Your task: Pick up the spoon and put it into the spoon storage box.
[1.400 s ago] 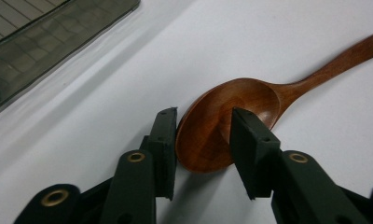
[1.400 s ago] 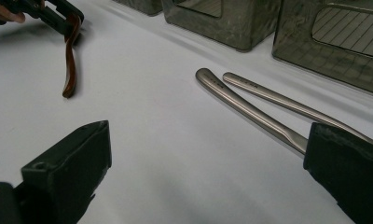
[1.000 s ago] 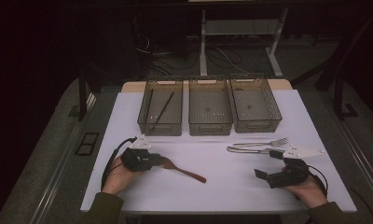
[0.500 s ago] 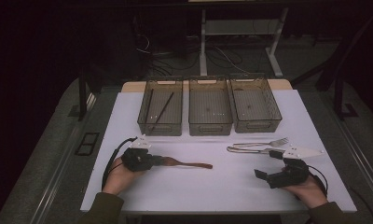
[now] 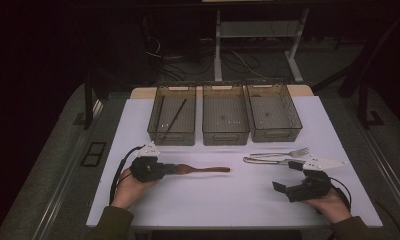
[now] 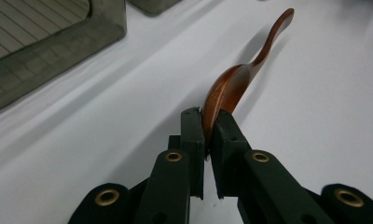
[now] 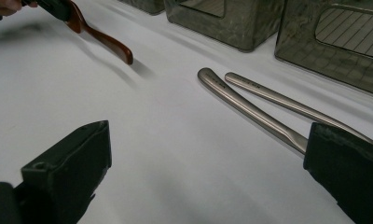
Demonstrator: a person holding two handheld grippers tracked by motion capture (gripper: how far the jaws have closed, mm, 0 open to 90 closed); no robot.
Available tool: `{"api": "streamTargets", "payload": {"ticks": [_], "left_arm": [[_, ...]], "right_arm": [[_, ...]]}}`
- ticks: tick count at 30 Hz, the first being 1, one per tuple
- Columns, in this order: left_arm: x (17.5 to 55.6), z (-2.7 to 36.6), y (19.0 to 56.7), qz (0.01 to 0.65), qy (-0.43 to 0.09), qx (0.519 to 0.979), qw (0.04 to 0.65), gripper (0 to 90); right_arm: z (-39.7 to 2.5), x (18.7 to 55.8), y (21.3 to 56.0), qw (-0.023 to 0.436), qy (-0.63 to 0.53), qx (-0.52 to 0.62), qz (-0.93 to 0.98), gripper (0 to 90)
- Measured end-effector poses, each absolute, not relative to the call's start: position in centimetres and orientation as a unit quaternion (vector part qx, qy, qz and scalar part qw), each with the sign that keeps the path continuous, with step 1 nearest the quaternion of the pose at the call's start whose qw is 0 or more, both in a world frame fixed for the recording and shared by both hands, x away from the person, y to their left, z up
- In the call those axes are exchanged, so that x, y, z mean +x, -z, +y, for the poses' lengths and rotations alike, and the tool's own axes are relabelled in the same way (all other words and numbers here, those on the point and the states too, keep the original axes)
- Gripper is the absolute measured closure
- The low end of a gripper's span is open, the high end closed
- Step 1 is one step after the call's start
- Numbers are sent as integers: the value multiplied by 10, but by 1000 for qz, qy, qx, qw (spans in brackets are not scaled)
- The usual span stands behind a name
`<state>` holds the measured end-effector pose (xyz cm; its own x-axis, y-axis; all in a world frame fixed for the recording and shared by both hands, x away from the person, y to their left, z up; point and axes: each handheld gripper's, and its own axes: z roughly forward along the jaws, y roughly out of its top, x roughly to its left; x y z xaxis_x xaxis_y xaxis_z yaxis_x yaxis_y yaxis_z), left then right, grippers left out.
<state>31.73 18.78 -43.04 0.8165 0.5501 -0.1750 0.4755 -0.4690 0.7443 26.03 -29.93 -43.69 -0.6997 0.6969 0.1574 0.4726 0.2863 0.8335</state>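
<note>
- The left gripper (image 5: 169,169) pinches the bowl of a wooden spoon (image 5: 203,170) edge-on between its jaws, so the handle sticks out free, pointing toward the table's middle.
- The spoon sits in front of the middle tray (image 5: 225,114), near it but apart; gripping by the bowl looks meant to let it swing handle-first into a tray.
- The right gripper (image 5: 283,188) rests low on the white table (image 5: 228,200), jaws spread wide and holding nothing, probably waiting its turn.
- Just in front of the middle tray, to its right, lie a fork (image 5: 280,153) and a second steel piece (image 5: 263,160) side by side.
- The tray left of the middle tray (image 5: 172,115) holds 2 thin dark sticks (image 5: 174,118); the tray on its right (image 5: 274,111) looks nearly bare.
- Nothing lies between the spoon and the trays, though their walls have to be cleared from above.
</note>
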Motion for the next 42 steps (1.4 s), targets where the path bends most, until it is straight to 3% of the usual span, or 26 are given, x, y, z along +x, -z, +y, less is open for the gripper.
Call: {"api": "streamTargets", "payload": {"ticks": [18,42], "left_arm": [[312,184,414,333,-94,822,453,835],[319,174,399,347,-116,793,487,835]], "right_arm": [[-288,259,445,139,-465,375,790,3],[-288,258,446,147,-450,367,801,3]]}}
